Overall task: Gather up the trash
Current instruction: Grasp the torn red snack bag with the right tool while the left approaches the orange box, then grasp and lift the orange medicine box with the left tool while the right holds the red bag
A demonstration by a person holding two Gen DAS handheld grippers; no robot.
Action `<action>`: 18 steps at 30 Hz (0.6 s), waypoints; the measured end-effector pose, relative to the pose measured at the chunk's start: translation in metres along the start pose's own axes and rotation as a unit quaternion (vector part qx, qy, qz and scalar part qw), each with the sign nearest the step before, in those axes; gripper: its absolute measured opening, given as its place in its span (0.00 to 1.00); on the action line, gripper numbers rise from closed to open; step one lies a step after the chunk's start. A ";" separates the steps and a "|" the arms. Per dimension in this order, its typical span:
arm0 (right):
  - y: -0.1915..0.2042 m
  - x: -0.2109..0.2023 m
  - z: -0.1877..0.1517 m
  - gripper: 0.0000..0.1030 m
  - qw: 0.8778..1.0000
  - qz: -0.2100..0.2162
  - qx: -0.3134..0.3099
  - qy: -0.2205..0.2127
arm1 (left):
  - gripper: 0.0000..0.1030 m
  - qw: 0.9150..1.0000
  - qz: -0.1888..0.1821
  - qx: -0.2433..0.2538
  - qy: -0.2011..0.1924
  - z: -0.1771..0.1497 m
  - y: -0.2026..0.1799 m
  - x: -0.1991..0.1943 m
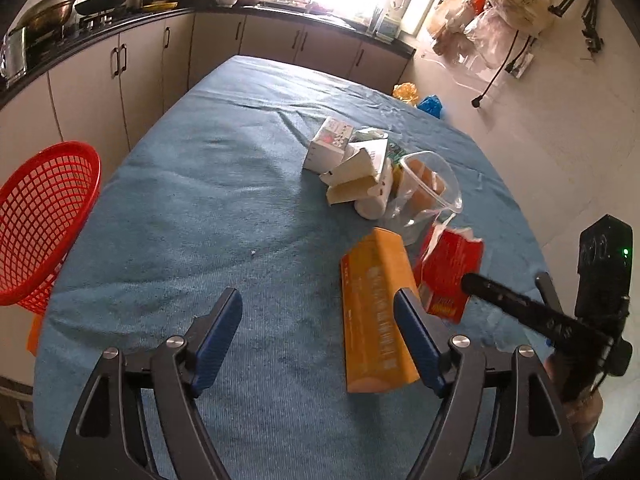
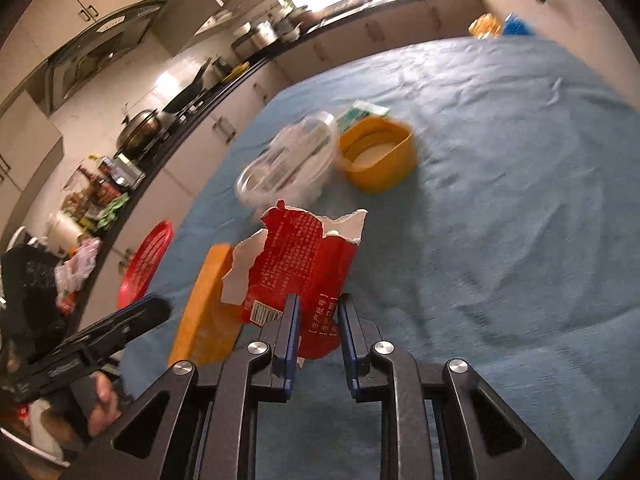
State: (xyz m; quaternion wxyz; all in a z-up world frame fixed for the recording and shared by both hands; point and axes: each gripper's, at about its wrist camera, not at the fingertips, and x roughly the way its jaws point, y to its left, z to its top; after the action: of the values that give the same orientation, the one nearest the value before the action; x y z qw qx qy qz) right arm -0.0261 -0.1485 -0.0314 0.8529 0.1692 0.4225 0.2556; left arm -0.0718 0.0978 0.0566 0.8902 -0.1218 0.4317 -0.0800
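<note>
The right gripper point(image 2: 319, 320) pinches the torn red packet point(image 2: 304, 264) for binning — the left gripper point(image 1: 318, 322) stands spread over the orange box point(image 1: 374, 312) near the table's point(image 1: 200, 200) front edge.

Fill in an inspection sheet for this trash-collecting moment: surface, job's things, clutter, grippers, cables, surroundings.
Surface: table under a wrinkled blue cloth.
Job's things: torn red packet; long orange box beside it; red mesh basket off the table's left edge.
Clutter: white cartons, clear plastic container, yellow tub, all grouped mid-table.
Grippers: right gripper shut on the red packet's lower edge; left gripper open, its right finger over the orange box, nothing gripped.
Cables: black cord hanging on the right wall.
Surroundings: kitchen counter with pans, bright window, hanging plastic bags.
</note>
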 end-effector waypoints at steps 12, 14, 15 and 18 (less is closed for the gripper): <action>-0.038 -0.037 0.005 0.20 0.998 -0.029 0.029 -0.048 | 0.82 0.996 0.009 0.087 0.028 -0.013 -0.063 0.018; -0.043 -0.041 0.004 0.20 0.998 -0.025 0.034 -0.051 | 0.82 0.995 0.017 0.088 0.042 -0.016 -0.068 0.027; -0.043 -0.041 0.004 0.20 0.998 -0.023 0.035 -0.051 | 0.82 0.995 0.021 0.090 0.046 -0.017 -0.070 0.031; -0.046 -0.044 0.002 0.20 0.998 -0.016 0.035 -0.051 | 0.82 0.993 0.038 0.099 0.056 -0.021 -0.079 0.043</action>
State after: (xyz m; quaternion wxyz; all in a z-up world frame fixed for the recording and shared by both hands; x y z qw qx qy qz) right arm -0.0335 -0.2113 -0.0260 0.8710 0.2049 0.3892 0.2186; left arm -0.0646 0.0083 0.0345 0.8748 -0.0118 0.4749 -0.0953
